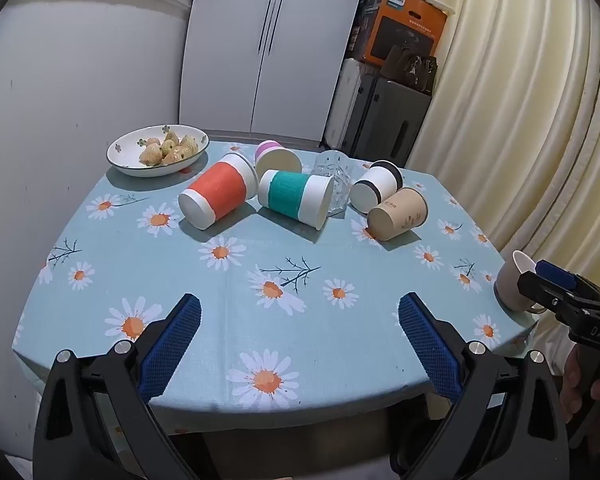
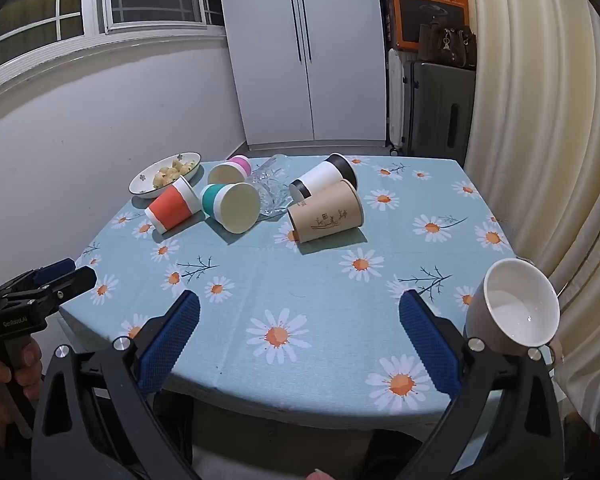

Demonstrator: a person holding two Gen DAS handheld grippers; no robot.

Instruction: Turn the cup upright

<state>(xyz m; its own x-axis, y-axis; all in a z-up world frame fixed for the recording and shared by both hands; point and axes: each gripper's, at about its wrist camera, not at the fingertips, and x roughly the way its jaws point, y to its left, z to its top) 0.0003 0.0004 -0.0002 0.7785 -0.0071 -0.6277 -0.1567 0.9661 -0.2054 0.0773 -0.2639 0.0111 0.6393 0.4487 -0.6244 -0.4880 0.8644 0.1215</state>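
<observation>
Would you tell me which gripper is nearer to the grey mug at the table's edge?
Right. The right gripper hangs just left of the grey mug; the left gripper is farther left, near the table's opposite side.

A matt printed cloth (image 2: 300,280) covered the worktop. The paper cups (image 2: 326,216) looked matt, the tumbler (image 2: 272,184) clear cut glass, the mug (image 2: 516,312) glossy glazed ceramic inside.

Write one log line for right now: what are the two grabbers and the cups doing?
left gripper: open, empty | right gripper: open, empty | grey mug: upright, table edge | paper cups: lying down | step: none grasped
</observation>
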